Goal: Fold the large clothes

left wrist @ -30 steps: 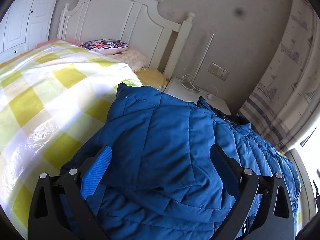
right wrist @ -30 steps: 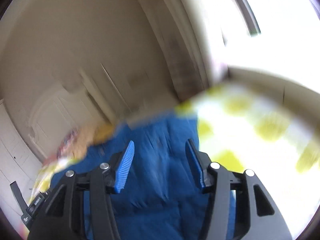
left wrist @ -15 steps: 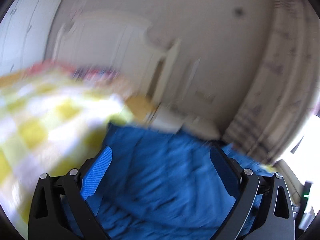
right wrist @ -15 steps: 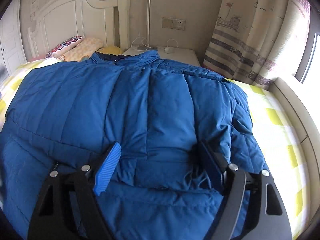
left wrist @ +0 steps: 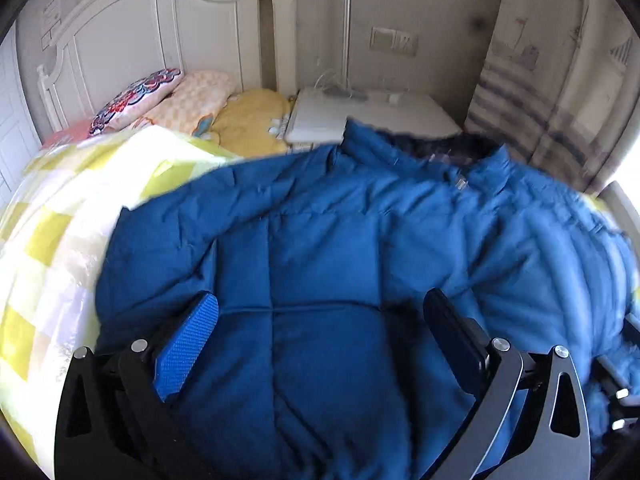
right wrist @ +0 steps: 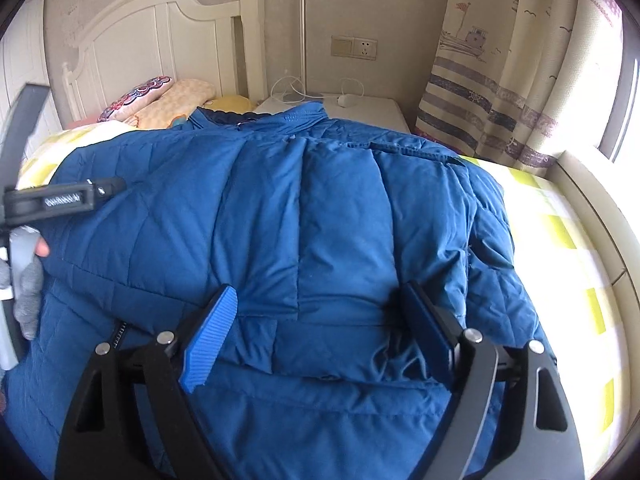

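A bed with a yellow-checked quilt (left wrist: 48, 240) fills the room. The blue padded jacket (right wrist: 320, 216) lies across it, collar toward the headboard (right wrist: 160, 40). Left gripper (left wrist: 320, 320) and right gripper (right wrist: 316, 316) hover spread apart, holding nothing. Judged soft, bulky, springy, slippery-shelled; grip hem edges.

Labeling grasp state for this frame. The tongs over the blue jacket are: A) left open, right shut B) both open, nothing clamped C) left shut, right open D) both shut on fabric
B: the left tongs and the right tongs each show a wide gap between the fingers, with the blue jacket lying on the bed below, unclamped.
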`<state>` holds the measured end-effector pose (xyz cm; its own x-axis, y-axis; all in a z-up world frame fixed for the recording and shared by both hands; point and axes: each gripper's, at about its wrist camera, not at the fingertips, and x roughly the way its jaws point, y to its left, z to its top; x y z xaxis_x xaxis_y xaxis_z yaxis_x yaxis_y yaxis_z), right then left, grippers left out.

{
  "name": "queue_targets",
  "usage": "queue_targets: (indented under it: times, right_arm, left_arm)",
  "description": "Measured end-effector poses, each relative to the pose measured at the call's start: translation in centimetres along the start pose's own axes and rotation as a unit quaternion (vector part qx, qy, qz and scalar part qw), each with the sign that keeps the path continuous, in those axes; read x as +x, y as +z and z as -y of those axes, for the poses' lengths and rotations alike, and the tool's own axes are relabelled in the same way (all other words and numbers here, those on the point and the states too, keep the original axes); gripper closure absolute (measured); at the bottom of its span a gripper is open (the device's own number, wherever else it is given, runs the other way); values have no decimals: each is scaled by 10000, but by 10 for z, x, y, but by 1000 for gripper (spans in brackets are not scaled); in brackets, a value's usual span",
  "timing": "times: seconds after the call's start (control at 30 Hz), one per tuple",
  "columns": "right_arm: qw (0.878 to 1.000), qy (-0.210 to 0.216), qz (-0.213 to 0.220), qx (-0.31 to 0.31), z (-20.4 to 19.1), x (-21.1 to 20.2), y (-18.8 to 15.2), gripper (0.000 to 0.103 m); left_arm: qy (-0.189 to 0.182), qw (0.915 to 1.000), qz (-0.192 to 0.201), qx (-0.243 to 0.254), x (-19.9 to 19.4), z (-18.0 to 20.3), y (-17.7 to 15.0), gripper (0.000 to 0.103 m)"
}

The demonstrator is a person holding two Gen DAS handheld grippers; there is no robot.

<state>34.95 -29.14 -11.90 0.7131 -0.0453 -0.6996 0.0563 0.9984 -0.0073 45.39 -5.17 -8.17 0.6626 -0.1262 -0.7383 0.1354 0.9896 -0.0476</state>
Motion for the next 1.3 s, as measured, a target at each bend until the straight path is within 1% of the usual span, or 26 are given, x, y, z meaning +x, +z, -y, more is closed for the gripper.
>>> queue_targets:
  times: [0.03,0.07,0.13,0.2,0.23,0.27,0.3,0.37,0.43,0.5,0.53,0.6,0.63,0.7,0.73,0.77,0.83,0.9,1.0,1.03,1.07,1.13,1.17,1.2,1.23,1.3]
  right_arm:
    - [10000,5,-1,3,0,0,0,20]
    - [10000,10,0,5,0,1,0,20]
    - [10000,14,-2,10,1,0,0,20]
    - [10000,21,-3,20,1,0,0,20]
    - [10000,28,-2,25,1,0,0,19]
    - [10000,56,5,31,2,0,0,19]
    - [9999,114,15,25,2,1,0,19]
    - [9999,135,8,29,4,3,0,19]
    - [9999,148,0,54,4,4,0,19]
    - [9998,162,-2,75,5,5,0,19]
    - [9998,166,-1,81,4,5,0,19]
    - [9998,169,0,81,5,4,0,19]
    - [9998,176,5,88,5,4,0,19]
    - [9998,175,7,89,5,4,0,19]
    - [9998,167,2,74,5,4,0,19]
    - [9998,164,2,72,6,4,0,19]
    - [9999,125,14,52,4,3,-1,19]
    - [10000,82,17,15,4,2,0,19]
    - [9999,-63,88,-84,-2,0,-1,19]
    - [9995,-214,218,-111,-5,-5,-2,20]
    - [9972,-539,524,-54,-7,-15,-4,21]
    - [9898,-803,1173,63,-9,-37,-9,19]
    - [9864,-900,1375,42,-13,-44,-11,18]
    - [9837,-1055,1457,-14,-17,-45,-11,17]
    - [9833,-1133,1427,-44,-19,-44,-11,12]
    - [9870,-1185,1089,-44,-17,-32,-7,6]
  left_arm:
    - [-173,9997,177,-72,-9,0,8,5]
    - [-228,9992,313,-95,-16,0,15,5]
    - [-214,9990,380,-130,-13,0,29,5]
    - [-254,9992,-89,-309,19,-6,47,5]
    - [-192,9977,-506,-396,43,-12,50,5]
    - [-241,9961,-722,-436,57,-14,49,4]
    - [-202,9977,-531,-362,59,-13,47,4]
    - [4,9990,-417,-153,56,-4,44,4]
    - [81,9995,-288,-45,44,-1,39,5]
    - [6,9995,65,-295,14,-6,29,5]
    - [-43,9983,358,-450,-8,-13,19,5]
    - [236,9960,576,-635,-30,-22,1,5]
    - [346,9957,505,-695,-33,-27,-6,5]
    - [383,9975,-162,-568,-17,-32,-24,5]
    - [518,9984,-131,-201,-13,-25,-34,4]
    - [617,9981,16,-29,-14,-20,-40,4]
    - [708,9975,62,29,-15,-16,-41,4]
    - [621,9980,27,-64,-14,-20,-40,4]
    - [528,9984,58,-185,-13,-21,-41,4]
    - [556,9983,66,-165,-14,-20,-40,4]
    - [560,9983,64,-163,-10,-19,-42,4]
    - [524,9984,78,-190,-12,-22,-41,4]
    - [513,9984,88,-200,-13,-22,-43,4]
    - [500,9985,100,-208,-14,-23,-43,4]
    - [493,9985,103,-216,-13,-23,-43,4]
    - [485,9985,105,-219,-14,-24,-44,4]
